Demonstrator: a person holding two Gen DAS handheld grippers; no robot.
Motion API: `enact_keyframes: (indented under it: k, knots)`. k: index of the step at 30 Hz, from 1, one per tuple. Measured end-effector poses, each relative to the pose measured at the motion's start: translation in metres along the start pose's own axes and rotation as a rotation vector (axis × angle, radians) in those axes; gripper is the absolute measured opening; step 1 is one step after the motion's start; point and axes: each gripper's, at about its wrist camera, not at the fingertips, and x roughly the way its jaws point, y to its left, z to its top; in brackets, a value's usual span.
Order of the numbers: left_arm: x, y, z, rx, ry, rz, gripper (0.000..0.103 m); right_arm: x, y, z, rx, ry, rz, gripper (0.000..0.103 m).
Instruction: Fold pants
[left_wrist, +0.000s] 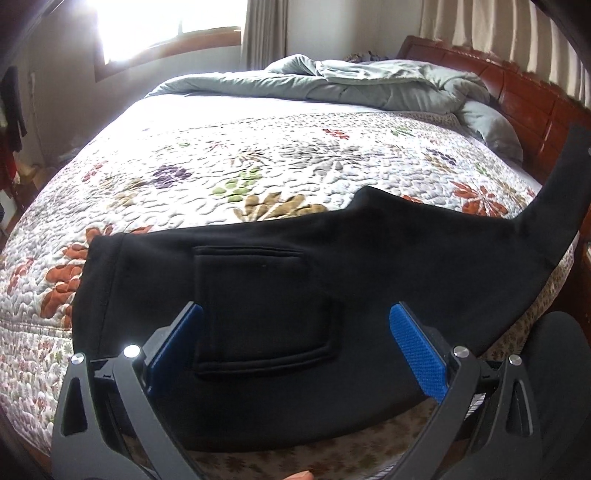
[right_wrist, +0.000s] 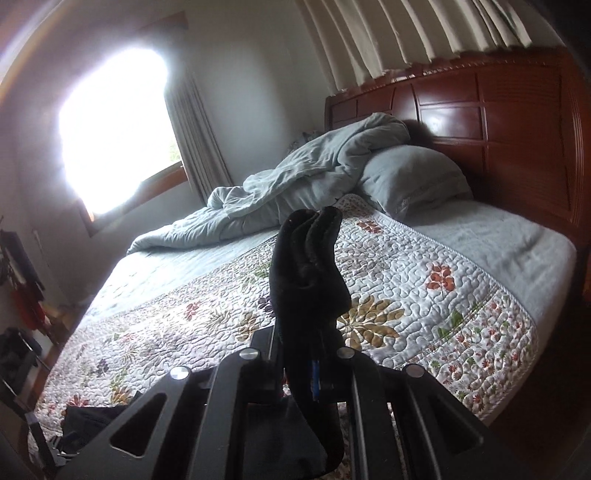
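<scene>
Black pants (left_wrist: 369, 266) lie across the near edge of the bed, waistband to the left, a square back pocket (left_wrist: 262, 310) facing up. My left gripper (left_wrist: 295, 325) is open, its blue pads (left_wrist: 417, 354) spread either side of the pocket just above the fabric. The leg end rises off the bed at the right (left_wrist: 561, 192). My right gripper (right_wrist: 306, 354) is shut on that bunched leg end of the pants (right_wrist: 306, 273) and holds it up above the bed. A part of the pants lies low at the left (right_wrist: 88, 417).
The bed has a floral quilt (left_wrist: 258, 158). A crumpled grey duvet (left_wrist: 351, 81) and a pillow (right_wrist: 410, 177) lie at the far side by the red wooden headboard (right_wrist: 498, 122). A bright window (right_wrist: 110, 129) is at the left, with dark furniture along the left wall.
</scene>
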Motion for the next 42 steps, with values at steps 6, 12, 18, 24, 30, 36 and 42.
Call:
enact_keyframes:
  k: [6, 12, 18, 24, 30, 36, 42]
  knots:
    - [-0.003, 0.015, -0.008, -0.048, -0.025, -0.019, 0.1, -0.007, 0.041, -0.005, -0.107, -0.02, -0.038, 0.01]
    - [-0.006, 0.02, -0.01, -0.049, -0.037, -0.034, 0.1, -0.004, 0.071, -0.011, -0.169, -0.02, -0.035, 0.01]
    - [-0.005, 0.021, -0.011, -0.059, -0.036, -0.034, 0.1, 0.001, 0.087, -0.016, -0.228, -0.028, -0.029, 0.01]
    - [-0.003, 0.02, -0.011, -0.058, -0.034, -0.031, 0.1, 0.004, 0.105, -0.021, -0.301, -0.034, -0.025, 0.01]
    - [-0.004, 0.021, -0.011, -0.062, -0.036, -0.037, 0.1, 0.007, 0.121, -0.028, -0.358, -0.032, -0.02, 0.01]
    - [-0.007, 0.025, -0.011, -0.072, -0.042, -0.044, 0.1, 0.012, 0.14, -0.037, -0.413, -0.018, -0.016, 0.01]
    - [-0.009, 0.028, -0.011, -0.085, -0.049, -0.054, 0.1, 0.021, 0.159, -0.045, -0.463, 0.001, -0.008, 0.01]
